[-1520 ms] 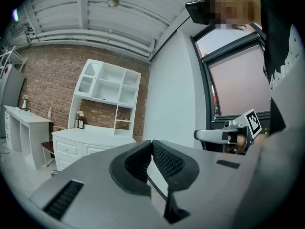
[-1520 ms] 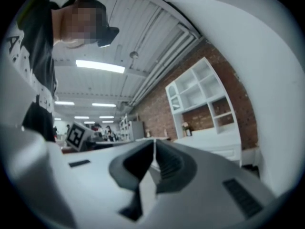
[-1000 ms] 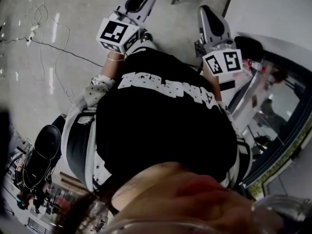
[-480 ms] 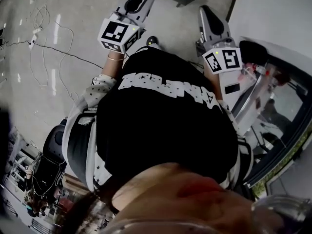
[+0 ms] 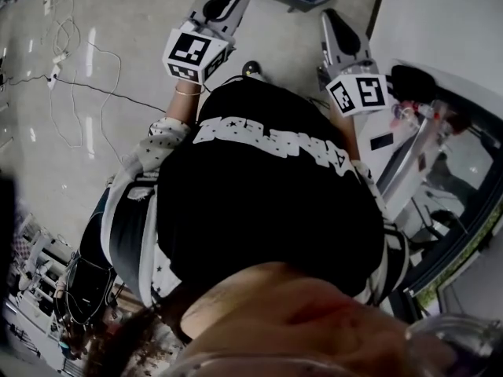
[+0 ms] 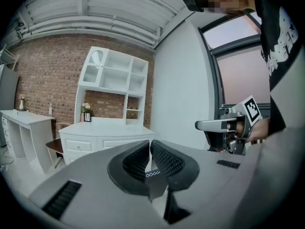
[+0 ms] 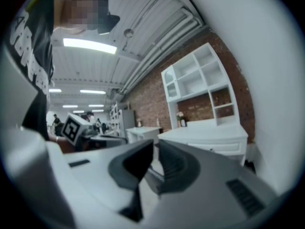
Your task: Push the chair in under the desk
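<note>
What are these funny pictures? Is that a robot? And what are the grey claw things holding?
No robot: a person in a black shirt holds a pair of tongs in each hand. One picture comes from a camera on their head, looking down at the floor and its cables. The other two come from cameras riding on the left tongs and the right tongs. Both are shut and hold nothing. Ahead stand a white shelf cupboard and a brick wall.
</note>
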`<state>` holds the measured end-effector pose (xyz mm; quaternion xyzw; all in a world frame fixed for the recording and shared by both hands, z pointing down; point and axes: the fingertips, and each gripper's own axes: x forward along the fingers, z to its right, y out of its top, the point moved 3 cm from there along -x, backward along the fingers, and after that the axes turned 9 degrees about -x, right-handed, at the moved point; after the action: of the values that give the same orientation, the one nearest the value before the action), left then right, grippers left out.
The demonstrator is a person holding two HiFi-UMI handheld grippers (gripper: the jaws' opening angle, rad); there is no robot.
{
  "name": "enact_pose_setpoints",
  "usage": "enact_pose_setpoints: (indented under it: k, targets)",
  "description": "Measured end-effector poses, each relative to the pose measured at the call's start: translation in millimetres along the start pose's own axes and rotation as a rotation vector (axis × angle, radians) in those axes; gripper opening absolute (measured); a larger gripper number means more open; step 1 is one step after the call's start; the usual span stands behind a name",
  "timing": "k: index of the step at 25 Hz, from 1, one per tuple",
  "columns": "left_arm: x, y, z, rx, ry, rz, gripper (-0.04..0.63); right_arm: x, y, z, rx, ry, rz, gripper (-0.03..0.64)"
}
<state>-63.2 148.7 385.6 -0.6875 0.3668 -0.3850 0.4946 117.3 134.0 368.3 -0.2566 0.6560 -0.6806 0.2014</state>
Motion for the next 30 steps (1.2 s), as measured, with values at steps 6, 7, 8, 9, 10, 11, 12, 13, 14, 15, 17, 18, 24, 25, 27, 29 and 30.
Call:
enact_pose_setpoints:
  k: [6, 7, 8, 9, 10, 11, 12, 13, 14, 15, 17, 18, 24, 25, 27, 29, 30]
  targets:
    - [3.3, -12.1, -2.1, 0.002, -0.008, -0.037, 0.063, -3.1, -13.2, 2.9, -0.004, -0.023, -0.029, 0.079]
    - [4.2, -14.4, -2.8, 0.001, -0.009, -0.044, 0.069, -3.0, -15.4, 3.6, -0.006, -0.024, -0.035, 0.095]
    - [4.7, -17.0, -3.7, 0.001, -0.009, -0.051, 0.076, -2.9, -18.1, 4.1, -0.007, -0.025, -0.042, 0.095]
    - [5.4, -19.7, -4.7, 0.002, -0.009, -0.057, 0.08, -2.8, -20.9, 4.5, -0.007, -0.026, -0.048, 0.095]
    - [6.2, -22.3, -5.9, 0.004, -0.009, -0.065, 0.087, -2.4, -23.5, 4.6, -0.006, -0.027, -0.055, 0.095]
    - [7.2, -25.1, -7.3, 0.009, -0.009, -0.074, 0.095, -1.8, -25.7, 4.7, -0.005, -0.028, -0.06, 0.097]
    - [8.4, -27.9, -8.9, 0.015, -0.009, -0.085, 0.098, -1.0, -27.5, 4.9, -0.003, -0.03, -0.065, 0.099]
    - [9.9, -31.0, -10.6, 0.022, -0.007, -0.097, 0.106, -0.1, -29.1, 5.3, -0.001, -0.031, -0.071, 0.104]
    - [11.4, -34.5, -12.2, 0.027, -0.005, -0.109, 0.112, 0.7, -31.1, 6.1, -0.003, -0.032, -0.079, 0.109]
    - [12.8, -38.4, -13.6, 0.031, -0.003, -0.122, 0.117, 1.4, -33.8, 6.8, -0.009, -0.032, -0.089, 0.113]
    - [15.8, -46.6, -16.2, 0.041, 0.0, -0.148, 0.136, 3.2, -41.0, 8.3, -0.023, -0.029, -0.112, 0.121]
    - [17.7, -50.3, -17.3, 0.051, 0.001, -0.162, 0.143, 4.3, -44.9, 9.4, -0.029, -0.028, -0.122, 0.124]
    - [25.0, -60.0, -35.5, 0.088, 0.006, -0.211, 0.164, 24.5, -61.7, 7.3, -0.053, -0.017, -0.19, 0.147]
    - [25.1, -62.0, -41.7, 0.097, 0.01, -0.224, 0.169, 30.6, -64.4, 5.4, -0.057, -0.014, -0.2, 0.15]
    - [26.9, -67.8, -50.5, 0.123, 0.017, -0.255, 0.175, 40.0, -70.3, 4.0, -0.064, -0.005, -0.22, 0.155]
    - [30.1, -74.7, -54.2, 0.145, 0.024, -0.286, 0.179, 44.8, -76.7, 5.0, -0.071, 0.006, -0.239, 0.161]
    - [31.9, -77.8, -55.3, 0.151, 0.027, -0.299, 0.184, 46.5, -79.7, 6.0, -0.076, 0.01, -0.249, 0.164]
